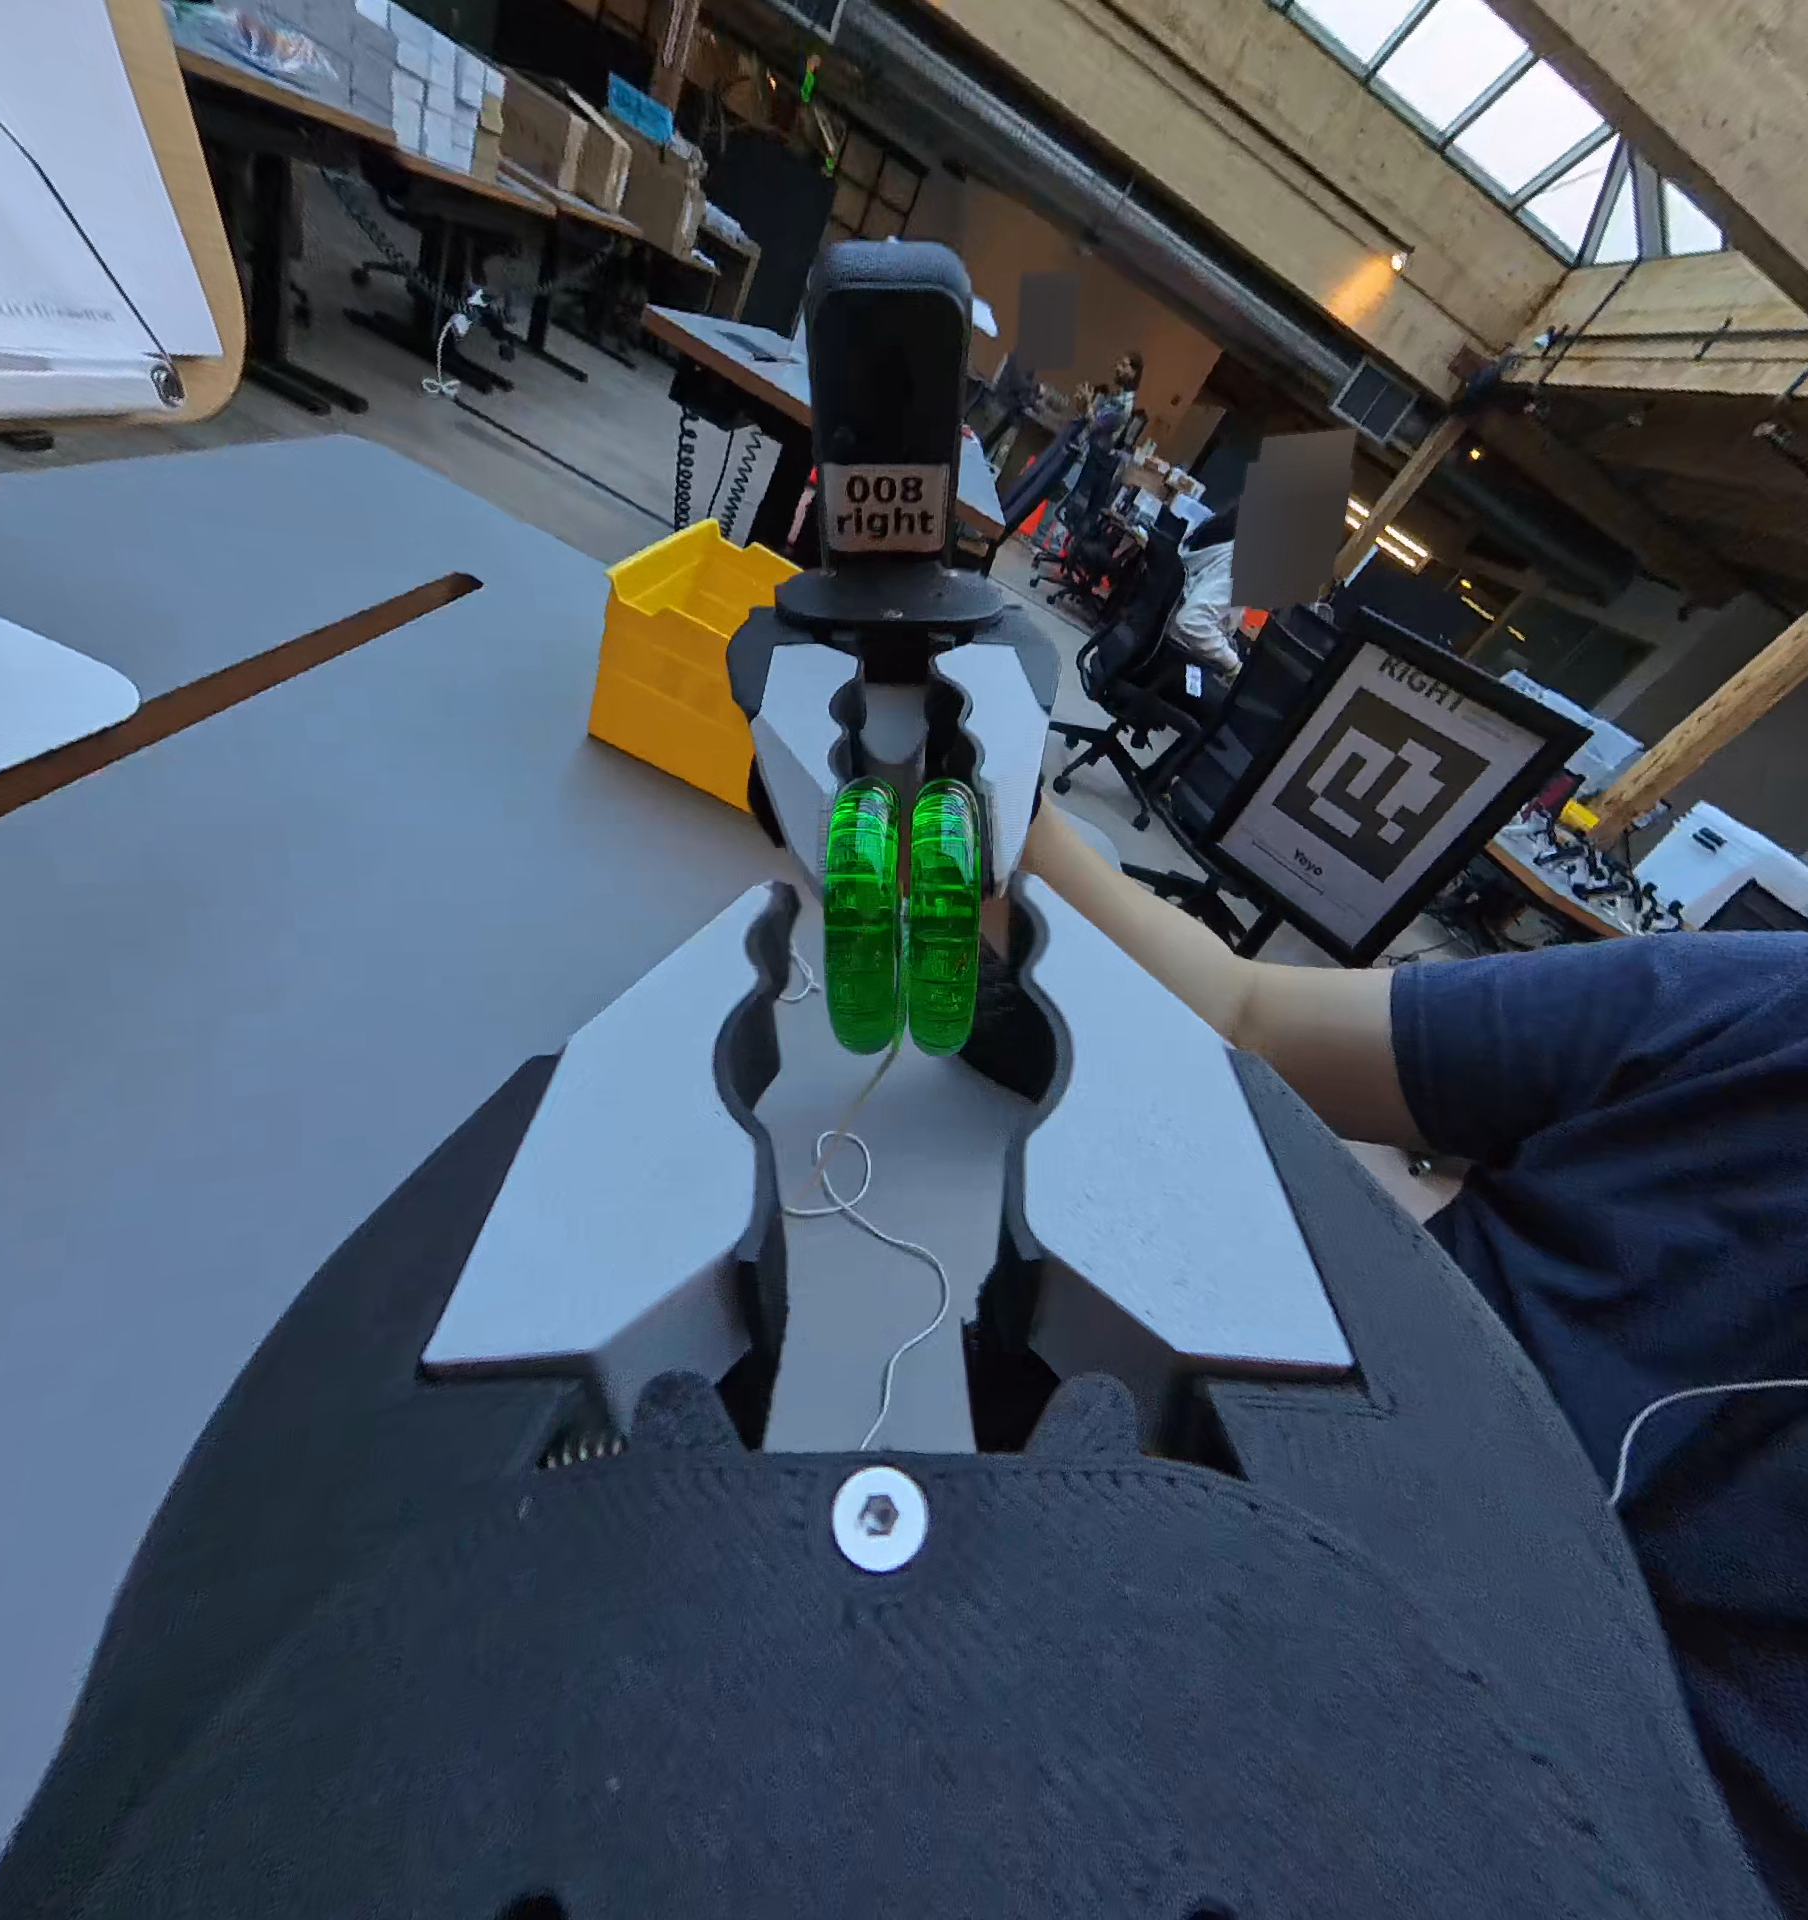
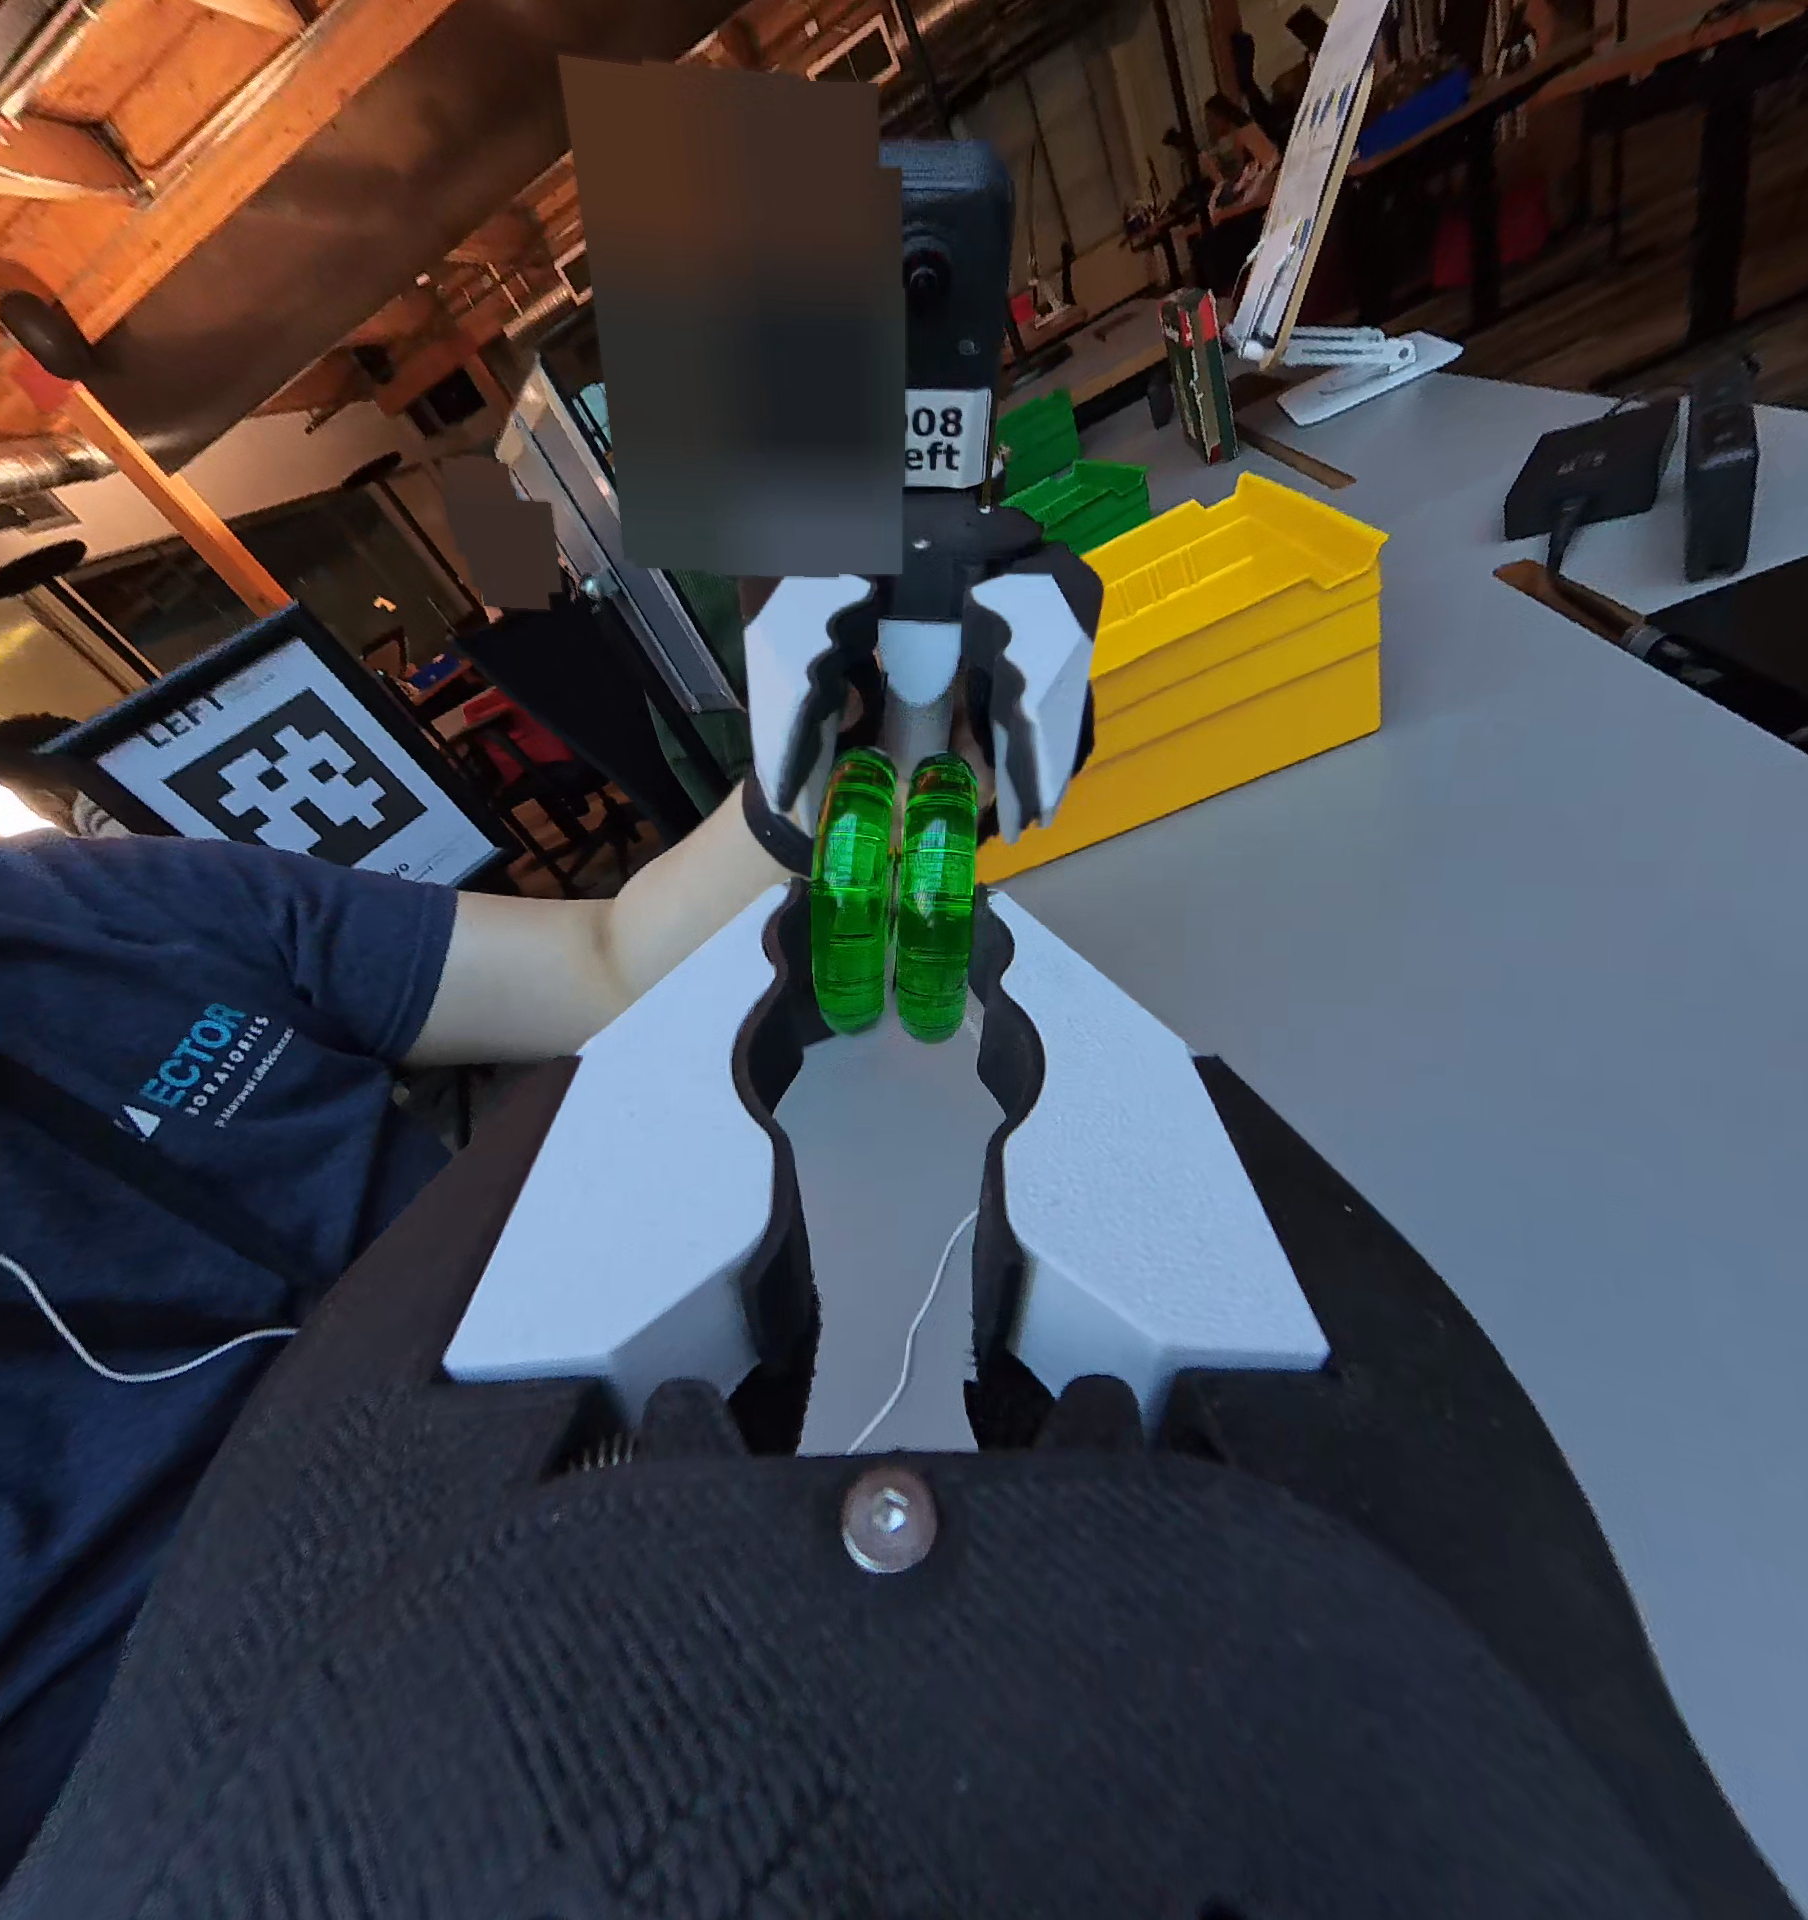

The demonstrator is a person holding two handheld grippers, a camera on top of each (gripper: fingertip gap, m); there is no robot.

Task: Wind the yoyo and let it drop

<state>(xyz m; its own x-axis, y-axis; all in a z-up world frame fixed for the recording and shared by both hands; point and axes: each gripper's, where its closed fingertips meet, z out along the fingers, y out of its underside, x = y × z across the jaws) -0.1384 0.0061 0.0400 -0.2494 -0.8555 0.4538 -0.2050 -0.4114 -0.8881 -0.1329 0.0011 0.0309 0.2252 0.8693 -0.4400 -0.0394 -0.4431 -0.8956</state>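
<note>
Holding the green yoyo (image 1: pixel 902 914) between them above the grey tabletop (image 1: pixel 256 883), the left gripper (image 1: pixel 895 914) and the right gripper (image 2: pixel 892 914) face each other tip to tip, each with its jaws closed on the two discs from opposite ends. I judge the risk is the slack white string (image 1: pixel 884 1236), which hangs in loose loops under the yoyo: it may tangle or wind unevenly. If one grip loosens early, the yoyo could fall unwound near the yellow bin (image 2: pixel 1243 644).
</note>
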